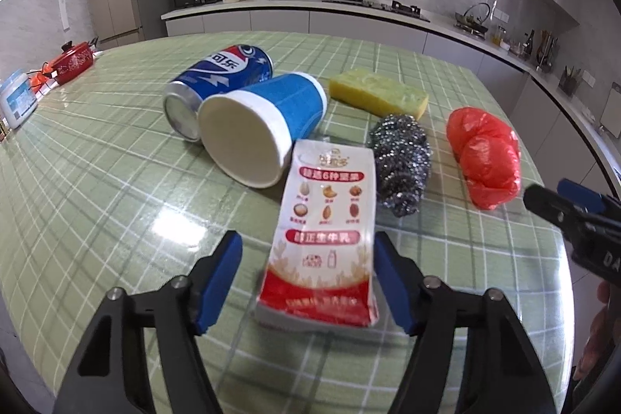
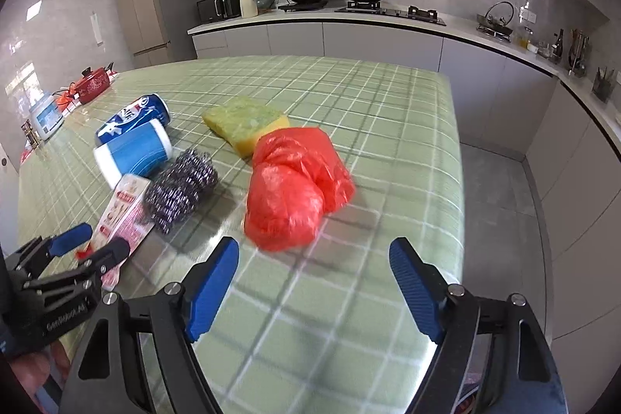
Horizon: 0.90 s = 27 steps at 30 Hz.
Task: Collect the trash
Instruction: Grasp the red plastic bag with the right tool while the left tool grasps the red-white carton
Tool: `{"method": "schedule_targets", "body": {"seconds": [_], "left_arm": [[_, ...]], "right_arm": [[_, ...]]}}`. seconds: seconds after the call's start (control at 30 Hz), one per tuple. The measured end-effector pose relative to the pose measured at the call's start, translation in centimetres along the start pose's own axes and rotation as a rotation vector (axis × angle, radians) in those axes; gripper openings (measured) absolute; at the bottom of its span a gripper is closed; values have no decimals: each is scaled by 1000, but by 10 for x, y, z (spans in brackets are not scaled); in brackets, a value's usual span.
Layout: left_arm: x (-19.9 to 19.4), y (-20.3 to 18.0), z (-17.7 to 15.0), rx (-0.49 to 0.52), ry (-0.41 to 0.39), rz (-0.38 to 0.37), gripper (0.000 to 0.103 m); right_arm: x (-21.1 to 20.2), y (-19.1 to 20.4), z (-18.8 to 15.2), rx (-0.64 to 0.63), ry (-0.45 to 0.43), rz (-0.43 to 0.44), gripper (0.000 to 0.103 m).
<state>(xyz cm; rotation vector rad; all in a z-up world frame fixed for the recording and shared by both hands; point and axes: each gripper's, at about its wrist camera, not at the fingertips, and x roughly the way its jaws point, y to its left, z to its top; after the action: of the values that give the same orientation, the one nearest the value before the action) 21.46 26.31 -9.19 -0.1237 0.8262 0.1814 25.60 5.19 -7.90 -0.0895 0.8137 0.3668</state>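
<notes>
On the green checked table (image 1: 97,181) we see, furthest left, a white tub (image 1: 17,99) and a red lidded pot (image 1: 75,59) near the far left edge; next comes a blue cola can (image 1: 217,80) lying on its side, touching a blue paper cup (image 1: 260,127) that also lies tipped, its open mouth facing us; just in front of the cup lies a red-and-white milk carton (image 1: 324,231), flat on the table, and our left gripper (image 1: 306,282) has its blue pads spread on either side of the carton's near end, the right pad at the carton's edge, the left pad apart from it; whether the right pad truly touches we cannot tell; beside the carton sits a steel wool scrubber (image 1: 403,161), and behind that a yellow sponge (image 1: 378,92); further right lies a crumpled red plastic bag (image 2: 295,189), well apart from the carton; our right gripper (image 2: 314,286) hangs just short of the bag, its jaws wide apart and holding nothing; behind the table runs a kitchen counter (image 2: 388,20) with pans on it.
</notes>
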Motion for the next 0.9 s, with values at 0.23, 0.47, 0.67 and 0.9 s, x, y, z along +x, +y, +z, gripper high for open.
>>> {"method": "schedule_targets", "body": {"seconds": [0.23, 0.47, 0.67, 0.9], "left_arm": [[11, 4, 10, -16, 13, -9, 63], [18, 3, 17, -15, 28, -11, 62], [23, -1, 18, -12, 52, -23, 56], [10, 0, 13, -18, 16, -27, 52]], "right_arm": [[31, 4, 16, -2, 24, 4, 79], [52, 6, 21, 11, 61, 11, 76], [64, 4, 25, 20, 96, 45, 35], [47, 1, 24, 8, 71, 60, 25]]}}
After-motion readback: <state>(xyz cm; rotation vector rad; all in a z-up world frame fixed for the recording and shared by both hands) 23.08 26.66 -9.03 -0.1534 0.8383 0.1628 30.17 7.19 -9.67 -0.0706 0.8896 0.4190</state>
